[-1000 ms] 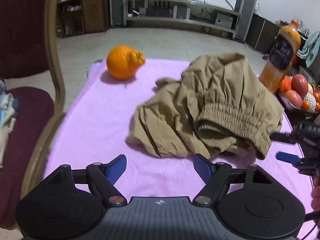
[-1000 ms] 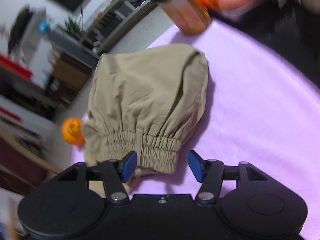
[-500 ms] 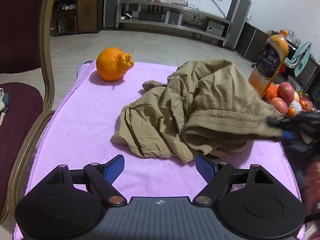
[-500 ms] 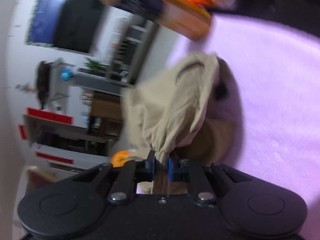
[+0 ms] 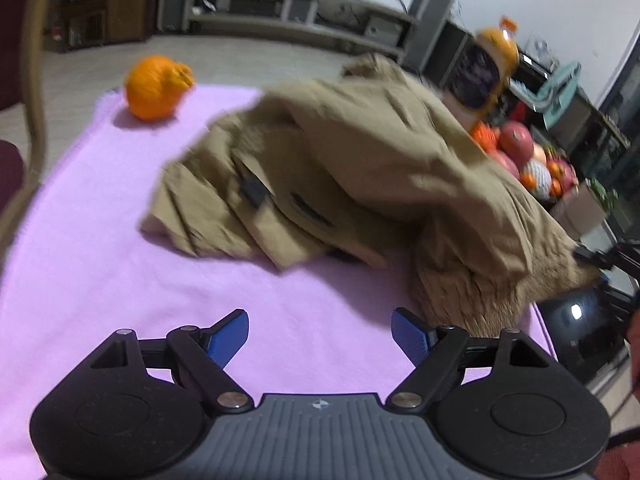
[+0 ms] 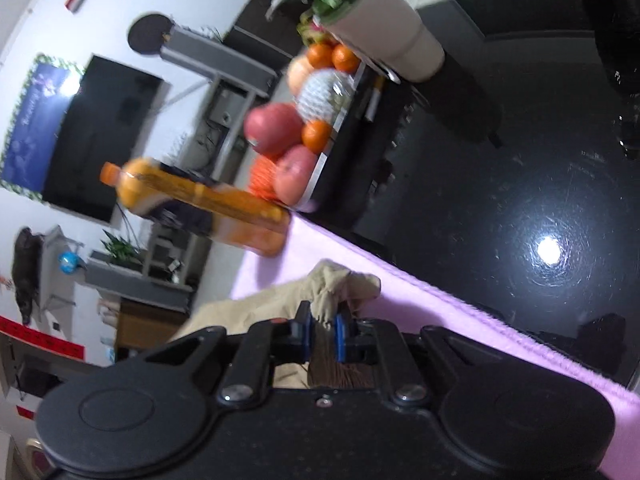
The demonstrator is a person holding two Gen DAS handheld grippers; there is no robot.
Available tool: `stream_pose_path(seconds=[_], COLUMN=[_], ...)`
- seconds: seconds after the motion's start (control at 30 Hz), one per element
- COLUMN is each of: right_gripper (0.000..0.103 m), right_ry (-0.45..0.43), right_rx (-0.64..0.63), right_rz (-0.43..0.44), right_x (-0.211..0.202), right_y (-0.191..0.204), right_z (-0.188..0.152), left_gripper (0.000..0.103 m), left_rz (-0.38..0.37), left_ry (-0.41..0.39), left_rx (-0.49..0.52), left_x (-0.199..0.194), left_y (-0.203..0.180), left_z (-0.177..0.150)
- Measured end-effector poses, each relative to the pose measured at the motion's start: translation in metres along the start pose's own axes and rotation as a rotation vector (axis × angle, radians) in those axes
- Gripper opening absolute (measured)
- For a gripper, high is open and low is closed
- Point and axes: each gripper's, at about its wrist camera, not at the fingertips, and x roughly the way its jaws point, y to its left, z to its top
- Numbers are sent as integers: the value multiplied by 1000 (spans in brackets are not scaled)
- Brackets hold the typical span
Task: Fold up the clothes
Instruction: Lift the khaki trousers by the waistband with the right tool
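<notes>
Pinched between the right gripper's (image 6: pixel 322 332) blue pads, which are easing apart slightly, is a bunched edge of the khaki cotton trousers (image 5: pixel 360 176), lifted at the right side of the pink fleece cloth (image 5: pixel 100 264). Left gripper (image 5: pixel 320 338) hovers spread wide over bare cloth, touching nothing. Beyond the heaped trousers sits a knobbly orange (image 5: pixel 156 86); to the right stand an orange juice bottle (image 6: pixel 200 204) and a tray of mixed fruit (image 6: pixel 296 148).

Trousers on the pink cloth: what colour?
Plain khaki tan trousers, no pattern; clearest in the left wrist view.
</notes>
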Motion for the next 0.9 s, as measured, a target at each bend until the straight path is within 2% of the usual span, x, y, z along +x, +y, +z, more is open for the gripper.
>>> stream_pose_path(seconds=[0.07,0.17,0.33,0.37,0.4,0.43,0.53,0.63,0.83,0.9], right_gripper=[20,42,42,39,19,10,10,10,10,10], right_ry=[43,118,175,184,190,195,197,262,358,329], right_rx=[-17,-63,-127,-134,-147,-173,-279,-323,-494,-530], right_rz=[1,37,59,52,32,2,-69,9,249,323], right_x=[5,10,16,17,19,19,10,-4,-26,-29], right_y=[-3,1,11,13,16,20,47,96,269,341], right_z=[-2,-7,-12,-14,-16,-19,-34,-57,-142,-166], left_gripper=[79,80,80,80,80,80,80,80,80,80], left_rz=[-8,-11,-27,-28,-28,-27,-26,-33,-6,25], left_ry=[10,3,1,1,-1,-3,-24,-68,-180,-221], left_rx=[14,27,-2,-7,-11,-13,-11,3,-51,-76], left_x=[5,8,4,2,-1,-4,-21,-47,-109,-130], left_y=[-9,-14,-12,-11,-8,-5,9,27,83,102], left_z=[-2,-1,-4,-5,-6,-7,-10,-15,-22,-17])
